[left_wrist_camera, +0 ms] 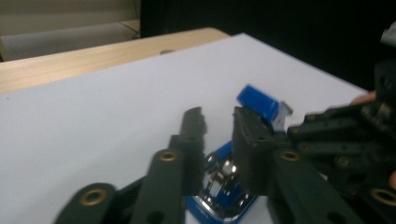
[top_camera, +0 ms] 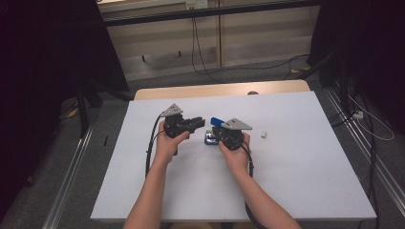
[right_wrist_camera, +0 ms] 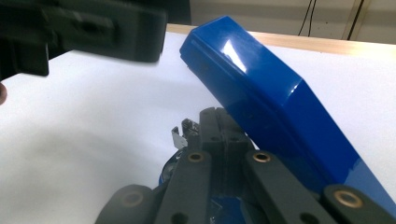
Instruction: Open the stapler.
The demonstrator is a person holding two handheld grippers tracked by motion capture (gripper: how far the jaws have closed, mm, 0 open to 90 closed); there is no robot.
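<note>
A white table (top_camera: 296,181) stands on grey floor (top_camera: 267,74) (cables trailing), dim room.

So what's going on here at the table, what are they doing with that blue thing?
A person at a white table works on a blue stapler whose lid is swung up. The right gripper, fingers pressed together, sits down at the stapler's base beside the raised lid. The left gripper hovers just above the open stapler, a gap between its fingers and nothing held. A small white piece lies apart, to the right.

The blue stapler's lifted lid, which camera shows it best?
The right gripper view: the lid looms large, sharp and glossy. The left gripper view catches its tip behind the jaws; the high view shows a small blue patch.
</note>
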